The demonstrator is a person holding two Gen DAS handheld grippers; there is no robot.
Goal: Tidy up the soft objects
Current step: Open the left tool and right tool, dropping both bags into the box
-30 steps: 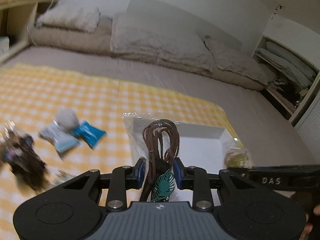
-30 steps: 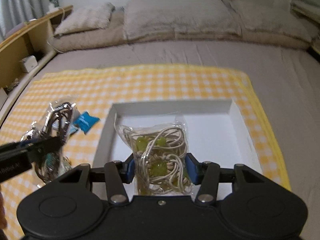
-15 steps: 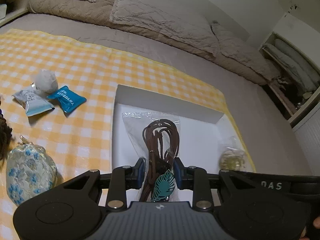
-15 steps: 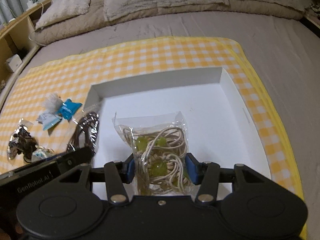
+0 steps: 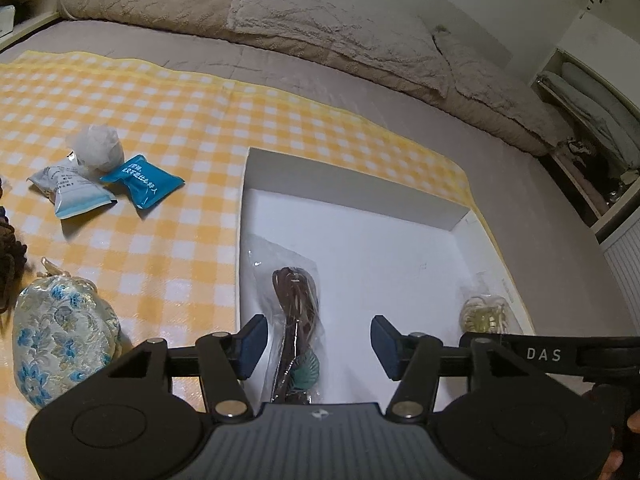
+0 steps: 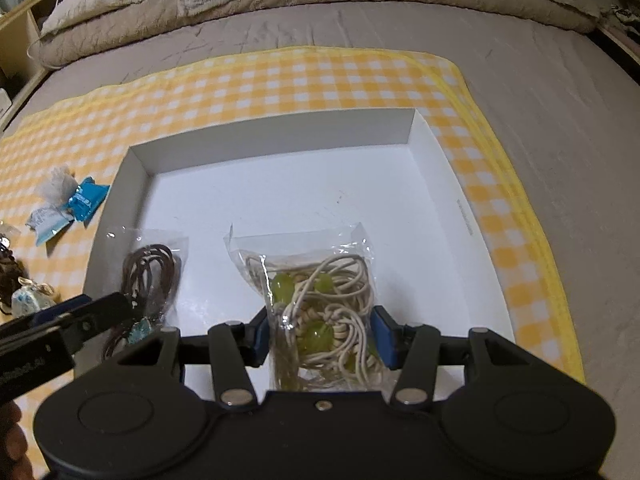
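Note:
A shallow white box (image 5: 360, 204) (image 6: 272, 136) lies on the yellow checked cloth. My left gripper (image 5: 318, 346) hangs over the box's near left part, its jaws opening; the clear bag of brown cord (image 5: 295, 312) (image 6: 152, 270) lies on the box floor between the pads, which stand apart from it. My right gripper (image 6: 322, 336) is shut on a clear bag of cream cord with green beads (image 6: 320, 300), low over the box floor. That bag (image 5: 484, 314) also shows at the right in the left wrist view.
On the cloth left of the box lie a blue sachet (image 5: 142, 180), a white and blue sachet (image 5: 68, 192), a white pouch (image 5: 98, 148) and a floral drawstring pouch (image 5: 60, 340). Pillows and a folded blanket (image 5: 340, 28) line the far side of the bed.
Both grippers came down over the white box. The left gripper's jaws spread and let go of the brown cord bag, which now lies in the box.

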